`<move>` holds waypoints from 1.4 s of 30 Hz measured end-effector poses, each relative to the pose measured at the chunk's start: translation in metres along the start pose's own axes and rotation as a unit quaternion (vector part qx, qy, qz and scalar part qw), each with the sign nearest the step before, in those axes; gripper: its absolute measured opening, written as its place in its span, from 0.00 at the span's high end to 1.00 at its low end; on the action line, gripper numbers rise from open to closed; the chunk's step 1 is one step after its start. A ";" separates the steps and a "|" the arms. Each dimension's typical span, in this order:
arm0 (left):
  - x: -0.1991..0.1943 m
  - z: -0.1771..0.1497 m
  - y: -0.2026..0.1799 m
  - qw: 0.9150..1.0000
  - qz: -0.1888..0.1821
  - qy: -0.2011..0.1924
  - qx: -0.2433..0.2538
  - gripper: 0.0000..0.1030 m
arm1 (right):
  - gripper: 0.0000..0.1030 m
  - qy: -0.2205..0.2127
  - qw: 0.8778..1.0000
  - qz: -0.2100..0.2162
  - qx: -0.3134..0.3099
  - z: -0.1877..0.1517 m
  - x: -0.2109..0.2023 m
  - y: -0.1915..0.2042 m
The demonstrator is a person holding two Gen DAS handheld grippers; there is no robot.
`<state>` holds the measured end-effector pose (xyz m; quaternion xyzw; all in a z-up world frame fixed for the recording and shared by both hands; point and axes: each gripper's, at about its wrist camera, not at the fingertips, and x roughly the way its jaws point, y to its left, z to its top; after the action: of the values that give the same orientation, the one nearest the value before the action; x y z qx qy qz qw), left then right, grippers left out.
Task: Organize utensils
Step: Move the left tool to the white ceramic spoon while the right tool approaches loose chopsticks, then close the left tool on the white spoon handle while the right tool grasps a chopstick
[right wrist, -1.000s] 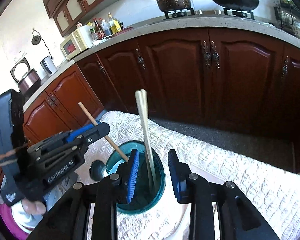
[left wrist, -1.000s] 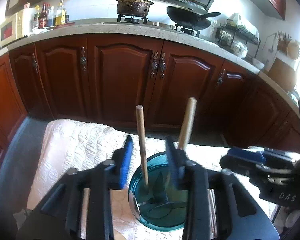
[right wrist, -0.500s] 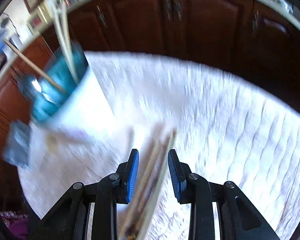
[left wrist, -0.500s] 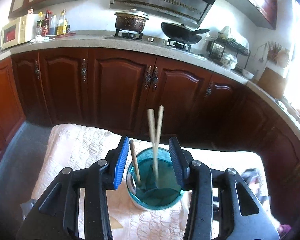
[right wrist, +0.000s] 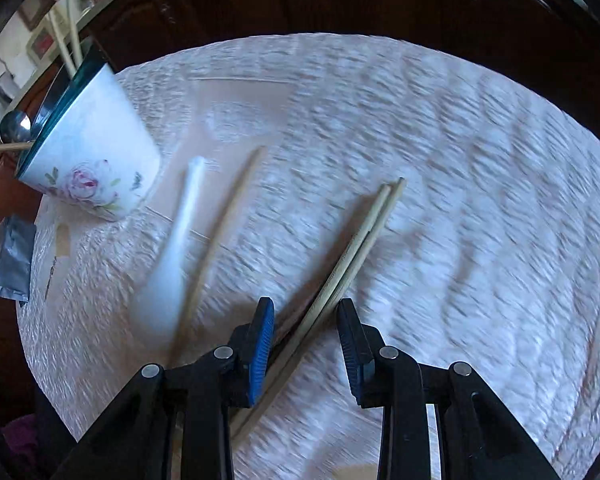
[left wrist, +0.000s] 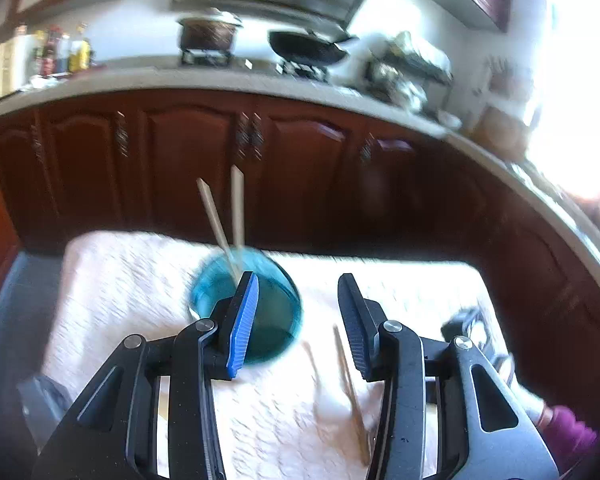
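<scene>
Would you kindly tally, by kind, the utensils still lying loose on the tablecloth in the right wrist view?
Chopsticks lying together as a pair: 2
Single wooden chopstick: 1
White spoon: 1
Total: 4 loose utensils, all apart from the cup.

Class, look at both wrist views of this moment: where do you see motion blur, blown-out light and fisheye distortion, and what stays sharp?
Left wrist view: the counter and teal cup are smeared by motion, the window is blown out white, the left gripper stays sharp. Right wrist view: the white cloth is streaked, its edge bowed round by the lens; the chopstick pair and right gripper read clearly.
</scene>
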<state>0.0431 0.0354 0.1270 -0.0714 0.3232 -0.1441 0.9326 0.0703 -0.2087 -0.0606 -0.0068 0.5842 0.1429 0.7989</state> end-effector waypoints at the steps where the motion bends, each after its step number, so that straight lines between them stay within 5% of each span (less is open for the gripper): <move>1: 0.004 -0.004 -0.005 1.000 -0.003 0.008 0.004 0.61 | 0.71 0.001 1.000 -0.003 0.002 -0.004 -0.003 -0.006; 7: 0.046 -0.039 -0.026 0.997 -0.017 0.077 0.017 0.61 | 0.68 -0.012 0.998 -0.045 0.046 -0.024 -0.025 -0.051; 10: 0.067 -0.058 -0.032 0.995 -0.009 0.099 0.024 0.61 | 0.68 -0.044 0.996 -0.015 0.074 -0.019 -0.044 -0.061; 15: 0.093 -0.080 -0.033 0.991 0.003 0.136 0.020 0.61 | 0.69 -0.062 0.993 0.077 0.062 0.010 -0.042 -0.033; 21: 0.107 -0.092 -0.028 0.988 0.019 0.153 0.016 0.61 | 0.75 -0.037 0.994 0.093 0.047 0.047 0.006 0.013; 24: 0.119 -0.094 -0.027 0.987 0.017 0.160 0.010 0.61 | 0.87 -0.019 0.995 0.084 0.041 0.059 0.025 0.022; 36: 0.190 -0.116 -0.040 0.976 0.014 0.217 0.009 0.61 | 0.91 -0.015 0.996 0.068 0.056 0.014 0.003 -0.024; 38: 0.194 -0.124 -0.036 0.973 0.010 0.230 0.002 0.73 | 0.91 -0.016 0.996 0.071 0.057 0.006 -0.001 -0.031; 42: 0.182 -0.131 -0.027 0.973 -0.005 0.230 -0.009 0.77 | 0.91 -0.019 0.995 0.076 0.058 -0.004 0.001 -0.038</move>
<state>0.0917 -0.0526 -0.0746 -0.0461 0.5302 -0.1589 0.8316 0.0758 -0.2453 -0.0689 0.0868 0.5753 0.1691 0.7956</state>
